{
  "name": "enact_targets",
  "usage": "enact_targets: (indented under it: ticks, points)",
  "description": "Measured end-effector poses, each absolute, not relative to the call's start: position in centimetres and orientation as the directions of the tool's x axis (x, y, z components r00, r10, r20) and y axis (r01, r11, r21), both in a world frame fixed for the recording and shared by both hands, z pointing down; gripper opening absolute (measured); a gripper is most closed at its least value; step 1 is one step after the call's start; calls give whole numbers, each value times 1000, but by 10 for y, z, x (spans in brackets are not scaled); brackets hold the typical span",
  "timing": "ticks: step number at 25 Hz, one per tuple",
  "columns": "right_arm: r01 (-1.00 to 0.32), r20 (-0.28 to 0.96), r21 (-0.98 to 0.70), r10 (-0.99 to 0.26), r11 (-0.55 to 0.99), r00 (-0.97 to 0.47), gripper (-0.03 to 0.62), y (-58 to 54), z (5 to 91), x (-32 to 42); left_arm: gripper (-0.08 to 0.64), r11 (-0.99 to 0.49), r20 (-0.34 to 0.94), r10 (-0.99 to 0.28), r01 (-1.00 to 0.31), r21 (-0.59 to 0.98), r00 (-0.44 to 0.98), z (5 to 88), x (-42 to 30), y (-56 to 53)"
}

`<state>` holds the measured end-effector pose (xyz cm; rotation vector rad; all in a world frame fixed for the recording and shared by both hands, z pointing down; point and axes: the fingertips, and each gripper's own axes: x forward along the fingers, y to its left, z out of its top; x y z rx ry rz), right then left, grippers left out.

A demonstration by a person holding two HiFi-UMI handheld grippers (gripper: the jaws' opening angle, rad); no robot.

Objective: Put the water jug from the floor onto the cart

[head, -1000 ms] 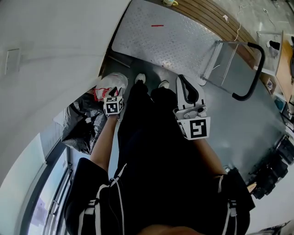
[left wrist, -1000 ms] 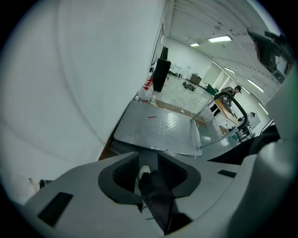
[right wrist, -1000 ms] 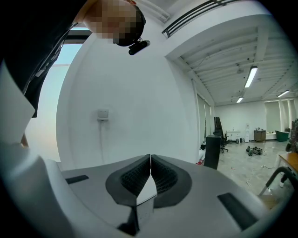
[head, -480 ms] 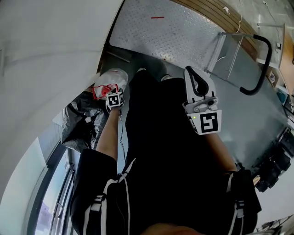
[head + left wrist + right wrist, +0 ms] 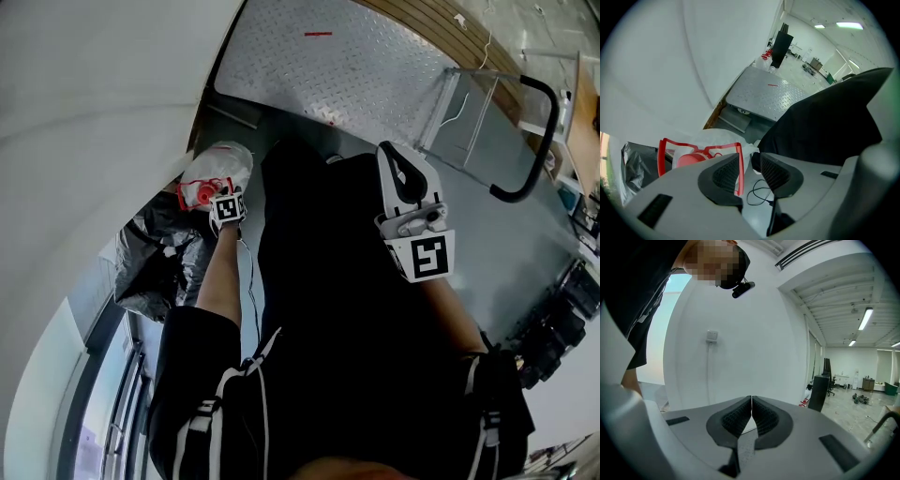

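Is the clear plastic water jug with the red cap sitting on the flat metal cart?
No, the clear plastic water jug sits on the floor beside the white wall, off the cart's checker-plate deck.

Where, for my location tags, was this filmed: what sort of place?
Probably a large indoor workshop or lab hall, not a home: ceiling strip lights over a long open floor, a metal platform cart with a push handle, and a water jug on the floor by a white wall.

Water jug [image 5: 221, 167] on floor [image 5: 525, 234] beside wall [image 5: 94, 112], bag [image 5: 150, 267] beside it, cart [image 5: 366, 70] beyond
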<state>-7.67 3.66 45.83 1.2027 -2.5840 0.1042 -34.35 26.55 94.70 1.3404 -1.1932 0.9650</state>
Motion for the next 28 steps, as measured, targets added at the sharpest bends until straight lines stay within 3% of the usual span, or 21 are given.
enact_targets:
  ticks: [14, 19, 28]
  points:
    - [-733, 304, 69, -714, 677, -631, 18, 39, 475, -70, 143, 25, 988, -50, -989, 146, 145, 1004, -351, 260]
    - [-742, 298, 61, -721, 668, -625, 19, 45, 480, -60, 54, 98, 992, 19, -988, 121, 124, 1006, -349, 276]
    - [-776, 298, 37, -748, 630, -593, 18, 46, 459, -49, 52, 192, 987, 5, -969, 155, 159, 980, -368, 281]
